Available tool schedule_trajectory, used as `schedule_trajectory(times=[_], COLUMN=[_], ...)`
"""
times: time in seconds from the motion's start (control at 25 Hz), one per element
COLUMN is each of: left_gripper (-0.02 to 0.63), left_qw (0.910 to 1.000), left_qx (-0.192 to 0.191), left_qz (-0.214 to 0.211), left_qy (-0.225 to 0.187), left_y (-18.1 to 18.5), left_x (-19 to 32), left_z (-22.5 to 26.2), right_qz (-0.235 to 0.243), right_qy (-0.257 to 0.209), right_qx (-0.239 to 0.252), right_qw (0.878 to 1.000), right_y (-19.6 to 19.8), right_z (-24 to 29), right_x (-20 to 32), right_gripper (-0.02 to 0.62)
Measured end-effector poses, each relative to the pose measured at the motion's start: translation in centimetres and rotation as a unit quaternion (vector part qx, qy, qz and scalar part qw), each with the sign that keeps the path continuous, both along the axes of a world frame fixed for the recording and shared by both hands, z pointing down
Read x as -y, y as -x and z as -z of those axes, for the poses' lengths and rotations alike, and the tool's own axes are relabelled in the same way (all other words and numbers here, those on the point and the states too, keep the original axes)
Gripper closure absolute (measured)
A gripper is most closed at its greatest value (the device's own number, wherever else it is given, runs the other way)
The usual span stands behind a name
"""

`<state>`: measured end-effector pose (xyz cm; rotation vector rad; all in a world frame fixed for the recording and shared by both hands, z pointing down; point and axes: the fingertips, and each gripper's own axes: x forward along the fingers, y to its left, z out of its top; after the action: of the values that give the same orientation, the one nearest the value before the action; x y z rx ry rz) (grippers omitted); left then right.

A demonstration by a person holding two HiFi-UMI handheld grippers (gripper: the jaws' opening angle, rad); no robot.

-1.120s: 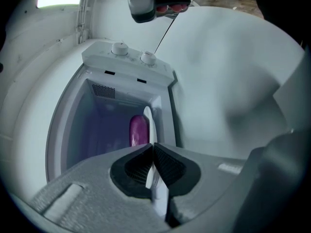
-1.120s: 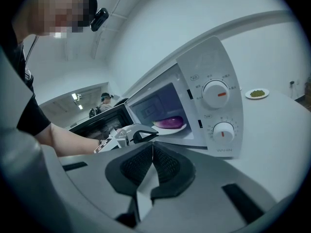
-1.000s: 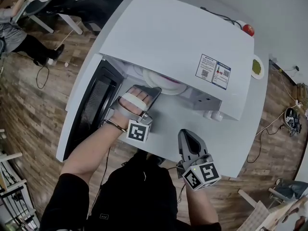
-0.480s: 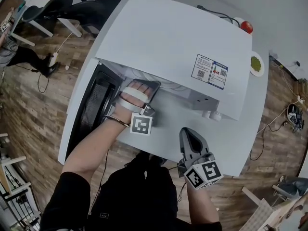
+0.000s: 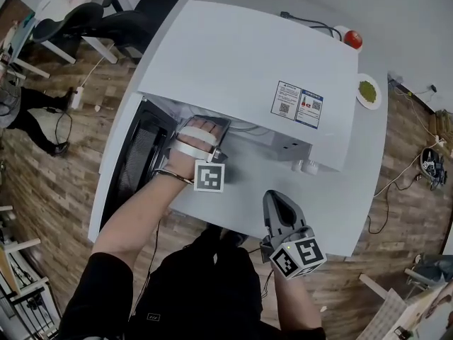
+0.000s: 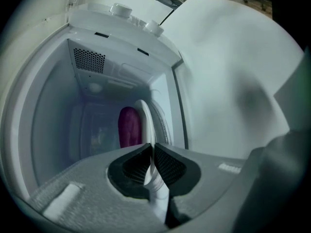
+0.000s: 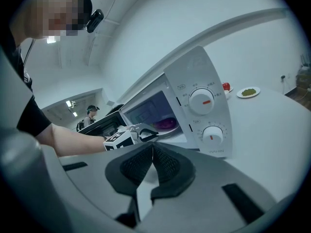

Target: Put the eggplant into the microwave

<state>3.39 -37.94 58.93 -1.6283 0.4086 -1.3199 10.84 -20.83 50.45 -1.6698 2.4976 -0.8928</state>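
The white microwave (image 5: 248, 62) stands on the white table with its door (image 5: 138, 158) swung open to the left. Inside lies the purple eggplant (image 6: 129, 126) on a white plate (image 6: 146, 120). My left gripper (image 6: 150, 147) reaches into the oven's mouth and is shut on the plate's near rim. In the head view the left gripper (image 5: 212, 132) is partly hidden under the oven's top. The right gripper view shows the eggplant (image 7: 167, 124) through the opening. My right gripper (image 5: 276, 198) hovers over the table in front of the oven, shut and empty.
A small plate of something green (image 5: 367, 91) and a red object (image 5: 352, 39) sit on the table (image 5: 354, 190) behind the microwave's right side. A cable runs along its back. The control knobs (image 7: 201, 101) face me. Chairs (image 5: 85, 13) stand on the wooden floor at left.
My left gripper has pushed deeper into the microwave with the plate; the plate's edge, seen at the mouth earlier, is now hidden under the oven's top. The right gripper has stayed put.
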Motion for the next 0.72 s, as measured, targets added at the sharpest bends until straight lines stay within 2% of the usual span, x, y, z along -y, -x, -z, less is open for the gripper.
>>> schedule_trajectory(times=[0.08,0.24,0.4,0.6,0.72], left_gripper=[0.589,0.569,0.528,0.517,0.517], left_qw=[0.9976,0.9980,0.9966,0.9958,0.9933], left_qx=[-0.012,0.015,0.022,0.004,-0.027], left_qz=[0.019,0.030,0.035,0.044,0.056], left_qy=[0.066,0.053,0.072,0.080,0.097], left_y=[-0.1,0.2,0.6,0.8,0.9], left_x=[-0.8,0.1,-0.2,-0.3,-0.8], left_z=[-1.2,-0.2,0.0,1.3,2.8], right_qz=[-0.004,-0.008,-0.013,-0.015,-0.018], right_qy=[0.000,-0.002,-0.001,-0.007,-0.007], right_qx=[0.000,0.005,0.008,0.008,0.001], right_qw=[1.000,1.000,1.000,1.000,1.000], right_y=[-0.1,-0.2,-0.1,0.1,0.2], right_z=[0.2,0.6,0.9,1.7,2.7], right_x=[-0.2,-0.5,-0.7,-0.8,-1.1], right_gripper=[0.580,0.580,0.580,0.580,0.580])
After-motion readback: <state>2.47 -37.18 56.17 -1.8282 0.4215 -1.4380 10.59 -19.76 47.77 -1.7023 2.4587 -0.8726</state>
